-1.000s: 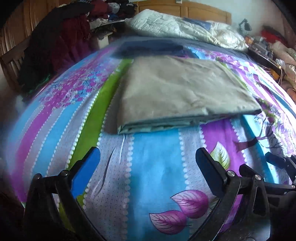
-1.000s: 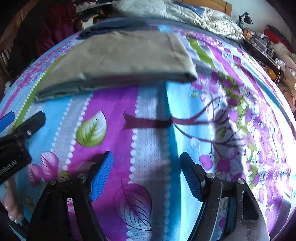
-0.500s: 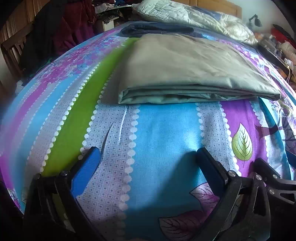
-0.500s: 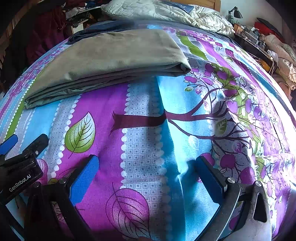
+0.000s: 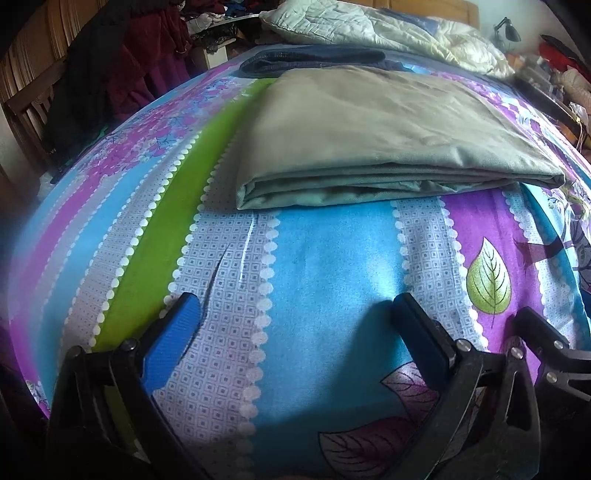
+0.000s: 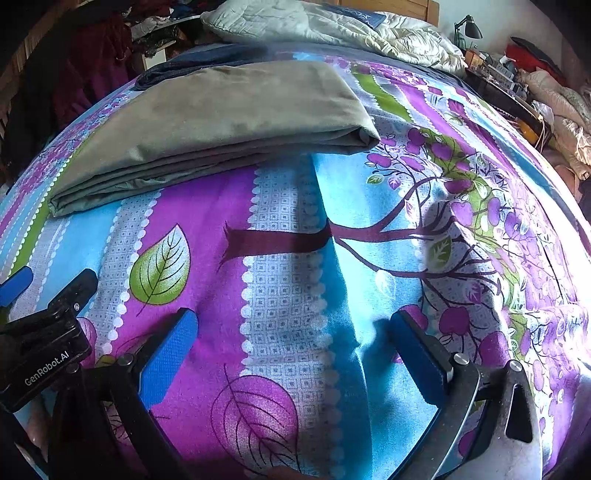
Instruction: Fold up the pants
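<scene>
The grey-green pants (image 5: 376, 133) lie folded into a flat rectangle on the patterned bedspread (image 5: 325, 266), layered edges facing me. In the right wrist view the same pants (image 6: 221, 122) sit at the upper left. My left gripper (image 5: 295, 317) is open, its blue pads apart and nothing between them, a short way in front of the folded edge. My right gripper (image 6: 291, 332) is also open and empty, low over the bedspread (image 6: 288, 258), to the right of the left gripper (image 6: 48, 295), which shows at that view's left edge.
A dark blue garment (image 5: 314, 59) lies just behind the pants. A white quilt (image 5: 388, 29) is heaped at the headboard. Dark clothes hang on a chair (image 5: 92, 85) at the left. A cluttered side table with a lamp (image 6: 469, 29) stands at the right.
Both grippers have drawn back and sunk toward the bedspread in front of the folded pants. The right gripper's fingers spread wider. The pants have not moved.
</scene>
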A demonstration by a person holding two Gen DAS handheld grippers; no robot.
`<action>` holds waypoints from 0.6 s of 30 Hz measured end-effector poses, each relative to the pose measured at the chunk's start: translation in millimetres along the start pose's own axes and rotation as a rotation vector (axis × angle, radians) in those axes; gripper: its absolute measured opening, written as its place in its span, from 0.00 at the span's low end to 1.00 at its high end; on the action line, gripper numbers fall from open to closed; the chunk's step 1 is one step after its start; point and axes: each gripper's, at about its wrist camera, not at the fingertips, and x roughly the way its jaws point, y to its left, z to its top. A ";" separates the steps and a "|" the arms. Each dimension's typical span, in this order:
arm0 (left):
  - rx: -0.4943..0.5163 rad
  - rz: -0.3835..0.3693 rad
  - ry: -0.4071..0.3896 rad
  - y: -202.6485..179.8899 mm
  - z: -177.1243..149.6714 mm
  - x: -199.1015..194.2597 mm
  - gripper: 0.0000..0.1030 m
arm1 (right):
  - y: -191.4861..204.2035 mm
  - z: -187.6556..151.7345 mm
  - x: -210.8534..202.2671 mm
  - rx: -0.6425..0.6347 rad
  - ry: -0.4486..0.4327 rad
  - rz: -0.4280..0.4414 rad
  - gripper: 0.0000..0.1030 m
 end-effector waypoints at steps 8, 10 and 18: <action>-0.009 -0.010 0.004 2.3 0.2 1.1 1.00 | -0.1 -4.2 -1.9 0.005 -0.019 -0.005 1.00; -0.011 -0.012 0.004 1.7 -0.2 0.9 1.00 | -0.1 -4.4 -2.1 0.006 -0.018 -0.003 1.00; -0.014 -0.016 0.006 2.0 -0.2 2.0 1.00 | -0.7 -5.6 -2.7 0.006 -0.020 0.002 1.00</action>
